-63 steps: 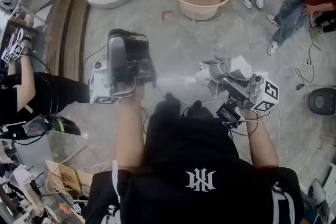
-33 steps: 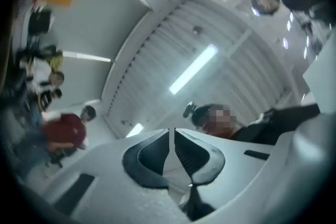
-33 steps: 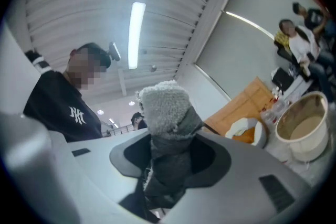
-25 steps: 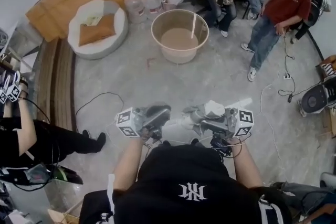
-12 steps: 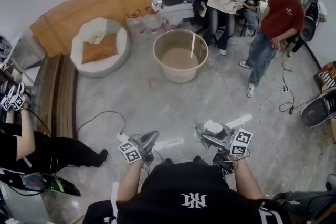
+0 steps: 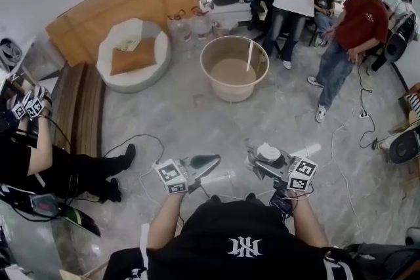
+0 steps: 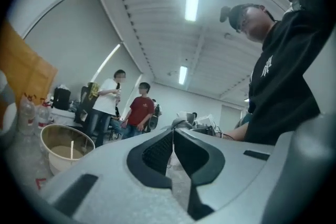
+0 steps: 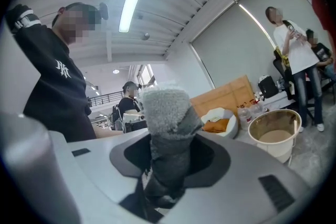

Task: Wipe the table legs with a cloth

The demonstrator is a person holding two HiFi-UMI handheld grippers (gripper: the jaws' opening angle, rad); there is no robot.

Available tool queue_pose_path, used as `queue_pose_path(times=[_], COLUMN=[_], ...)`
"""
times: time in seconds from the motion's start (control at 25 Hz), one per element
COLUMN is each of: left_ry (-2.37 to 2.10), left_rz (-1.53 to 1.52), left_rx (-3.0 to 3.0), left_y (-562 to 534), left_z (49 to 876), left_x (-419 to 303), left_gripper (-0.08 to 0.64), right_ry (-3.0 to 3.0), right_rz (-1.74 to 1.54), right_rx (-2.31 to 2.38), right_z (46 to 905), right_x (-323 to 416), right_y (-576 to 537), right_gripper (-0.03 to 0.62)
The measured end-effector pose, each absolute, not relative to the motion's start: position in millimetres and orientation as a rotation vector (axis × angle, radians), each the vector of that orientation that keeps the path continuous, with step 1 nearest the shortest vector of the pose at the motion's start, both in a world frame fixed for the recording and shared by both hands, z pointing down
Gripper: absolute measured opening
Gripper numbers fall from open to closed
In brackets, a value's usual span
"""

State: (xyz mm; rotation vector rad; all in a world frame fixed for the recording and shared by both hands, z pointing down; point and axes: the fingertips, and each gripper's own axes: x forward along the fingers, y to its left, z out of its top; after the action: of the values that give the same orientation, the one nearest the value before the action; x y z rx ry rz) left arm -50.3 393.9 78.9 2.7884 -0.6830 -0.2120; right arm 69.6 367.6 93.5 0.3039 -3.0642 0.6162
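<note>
My right gripper (image 6: 261, 158) is shut on a bunched grey-white cloth (image 6: 268, 151), held low in front of my body over the floor. In the right gripper view the cloth (image 8: 166, 113) stands up as a thick roll between the jaws of the right gripper (image 8: 167, 144). My left gripper (image 6: 209, 163) hangs beside it at about the same height, a short gap apart. In the left gripper view the left gripper (image 7: 172, 137) has its jaws pressed together with nothing between them. No table leg shows in any view.
A beige tub (image 6: 234, 69) stands on the grey floor ahead; a white round seat with an orange cushion (image 6: 133, 52) lies to its left. People stand at the back right (image 6: 348, 29). A person in black (image 6: 39, 154) sits at the left. Cables (image 6: 141, 141) trail over the floor.
The head view has tipped up to take in the room. My left gripper has dropped from high and close to low beside the right one. The cloth stays in the right gripper.
</note>
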Motion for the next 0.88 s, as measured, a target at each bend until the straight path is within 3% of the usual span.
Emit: queue_pose_path(times=[0.2, 0.88], left_ry=[-0.645, -0.611], left_rz=[-0.076, -0.037], left_rx=[2.867, 2.868], left_y=[396, 397], left_z=[72, 60], left_x=[-38, -34], left_gripper=[0.006, 0.006], right_ry=[-3.044, -3.030], right_rz=[0.588, 0.571], right_rx=[0.253, 0.287], right_z=[89, 78], right_x=[69, 63], right_y=[369, 364], right_gripper=[0.152, 0.152])
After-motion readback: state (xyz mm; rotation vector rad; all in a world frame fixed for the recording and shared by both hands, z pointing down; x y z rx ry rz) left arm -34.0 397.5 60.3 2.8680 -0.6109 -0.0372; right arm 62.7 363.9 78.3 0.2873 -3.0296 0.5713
